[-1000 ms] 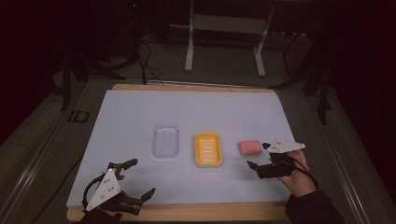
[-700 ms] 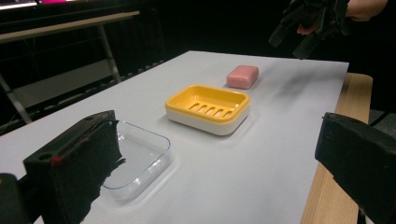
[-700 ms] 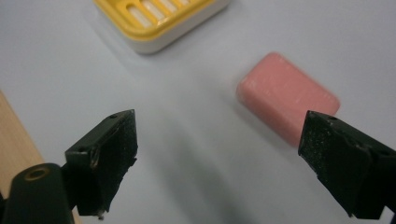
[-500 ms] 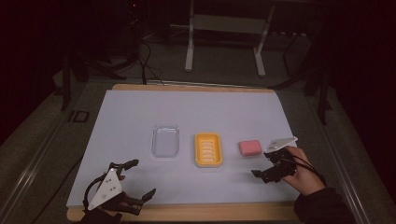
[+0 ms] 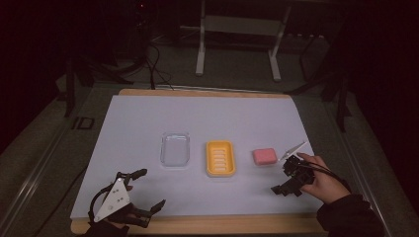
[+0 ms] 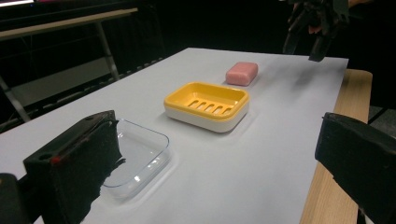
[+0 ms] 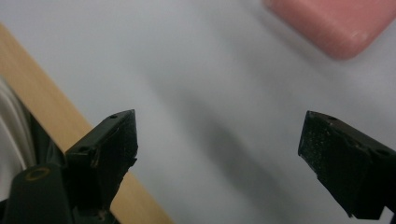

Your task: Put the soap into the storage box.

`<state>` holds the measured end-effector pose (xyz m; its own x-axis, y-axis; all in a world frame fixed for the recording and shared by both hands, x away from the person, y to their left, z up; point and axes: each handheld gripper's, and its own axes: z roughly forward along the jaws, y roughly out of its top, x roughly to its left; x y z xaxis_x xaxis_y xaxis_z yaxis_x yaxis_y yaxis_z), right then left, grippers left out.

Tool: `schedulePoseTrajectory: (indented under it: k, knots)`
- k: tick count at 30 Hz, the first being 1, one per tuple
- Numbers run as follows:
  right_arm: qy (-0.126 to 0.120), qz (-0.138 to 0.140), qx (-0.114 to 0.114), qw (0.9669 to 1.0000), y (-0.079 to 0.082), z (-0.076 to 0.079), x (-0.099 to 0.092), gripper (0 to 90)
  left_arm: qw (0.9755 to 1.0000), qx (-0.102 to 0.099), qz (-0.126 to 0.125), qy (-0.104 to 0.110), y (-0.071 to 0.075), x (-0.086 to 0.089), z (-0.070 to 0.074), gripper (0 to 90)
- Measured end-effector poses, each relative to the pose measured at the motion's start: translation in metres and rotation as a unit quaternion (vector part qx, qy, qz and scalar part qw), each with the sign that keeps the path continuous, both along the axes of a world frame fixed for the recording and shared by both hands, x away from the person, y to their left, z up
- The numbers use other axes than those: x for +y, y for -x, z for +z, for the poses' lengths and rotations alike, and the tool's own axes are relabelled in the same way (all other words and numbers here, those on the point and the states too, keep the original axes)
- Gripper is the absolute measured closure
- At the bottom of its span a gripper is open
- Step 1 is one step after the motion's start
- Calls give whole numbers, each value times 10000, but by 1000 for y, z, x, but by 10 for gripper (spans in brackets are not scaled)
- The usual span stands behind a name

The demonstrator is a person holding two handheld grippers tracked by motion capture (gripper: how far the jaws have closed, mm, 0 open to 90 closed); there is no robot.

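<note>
The soap (image 5: 264,156), a pink rounded bar, lies flat on the white sheet, just right of the yellow dish (image 5: 221,158) and apart from it. And here's the change: a second ago the right gripper (image 5: 288,181) sat level with the bar, right beside it; now it has pulled back toward the near edge and tipped nose-down, jaws wide apart with nothing between them. In its own view the soap (image 7: 334,23) sits up in the far corner, off the line between the jaws. That reads to me as a re-aim from above rather than a grab, so the pick is not yet begun. The bar itself looks clean, matte, soft-cornered, untouched.

Further out, the slotted dish (image 6: 207,103) is empty, and left of it a clear tray (image 5: 175,149) holds nothing. The left gripper (image 5: 143,192) hasn't budged at the near left corner, jaws spread wide, empty, looking along the row of items.
</note>
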<state>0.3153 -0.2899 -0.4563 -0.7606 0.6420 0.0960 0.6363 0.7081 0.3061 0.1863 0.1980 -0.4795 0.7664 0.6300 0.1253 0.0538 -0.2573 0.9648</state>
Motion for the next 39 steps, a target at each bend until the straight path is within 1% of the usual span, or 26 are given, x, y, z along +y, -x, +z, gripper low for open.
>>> schedulePoseTrajectory:
  k: [1, 2, 3, 5, 6, 7, 9, 12, 13, 14, 17, 18, 19, 23, 27, 28, 29, 30, 32, 33, 34, 35, 36, 37, 38, 39]
  knots:
    - [0, 0, 0, 10000, 0, 0, 0, 120, 10000, 0, 0, 0, 0, 0, 0, 6]
    - [100, 58, 245, 9996, -1, 0, 0, 129, 10000, 2, 2, 0, 0, 0, 0, 6]
    - [175, 103, 334, 9992, -3, -1, 0, 130, 10000, 7, 3, -1, 0, 0, 0, 6]
    - [260, 125, 390, 9988, -4, -2, 0, 138, 10000, 9, 3, -3, 0, 0, 0, 6]
    - [378, 233, 418, 9981, -6, -2, -1, 144, 10000, 8, 0, -2, 0, 0, 0, 6]
    - [378, 233, 418, 9981, -6, -2, -1, 144, 10000, 8, 0, -2, 0, 0, 0, 6]
    - [467, 301, 629, 9965, -10, -3, -3, 162, 10000, 14, 3, -3, 0, 0, 0, 6]
    - [663, 408, 793, 9938, -13, -2, -4, 168, 10000, 21, 1, -1, 0, 0, 0, 6]
    - [663, 408, 793, 9938, -13, -2, -4, 168, 10000, 21, 1, -1, 0, 0, 0, 6]
    - [771, 553, 882, 9916, -13, -3, -5, 167, 10000, 22, -1, -3, 0, 0, 0, 6]
    - [878, 809, 1076, 9870, -16, -4, -7, 162, 10000, 25, -5, -12, 0, 0, 0, 6]
    - [878, 809, 1076, 9870, -16, -4, -7, 162, 10000, 25, -5, -12, 0, 0, 0, 6]
    - [1000, 740, 1189, 9851, -19, -5, -7, 138, 10000, 27, -5, -12, 0, 0, 0, 6]
    - [993, 792, 793, 9887, -25, -1, -10, 127, 10000, 38, -13, -16, 0, 0, 0, 6]
    - [977, 562, 692, 9912, -34, 5, -16, 129, 10000, 51, -17, -22, 0, 0, -1, 6]
    - [987, 516, 579, 9921, -36, 7, -17, 142, 10000, 55, -20, -22, 0, 0, -1, 6]
    - [992, 544, 494, 9924, -39, 7, -19, 143, 10000, 54, -21, -21, 0, 0, -1, 6]
    - [987, 488, 547, 9924, -42, 8, -20, 141, 10000, 52, -23, -22, 0, 0, -1, 6]
    - [1009, 529, 488, 9923, -45, 9, -21, 143, 10000, 54, -24, -25, 0, 0, -1, 6]
    - [1103, 606, 483, 9909, -49, 9, -24, 139, 10000, 55, -24, -23, 0, 0, -1, 6]
    - [1186, 807, 368, 9890, -50, 8, -25, 155, 10000, 53, -24, -20, 0, 0, -1, 6]
    - [1030, 1141, 393, 9873, -53, 7, -25, 207, 10000, 58, -24, -14, 0, 0, -1, 6]
    - [839, 1569, 368, 9833, -56, 6, -27, 213, 10000, 63, -25, -15, -1, 0, -1, 6]
    - [874, 1875, 232, 9781, -57, 5, -26, 213, 10000, 65, -27, -21, -1, 0, -1, 6]
    - [955, 2031, 73, 9745, -58, 5, -26, 212, 10000, 65, -27, -21, -1, 0, -1, 6]
    - [978, 2036, 75, 9741, -59, 4, -25, 212, 10000, 70, -33, -24, -1, 0, -1, 6]
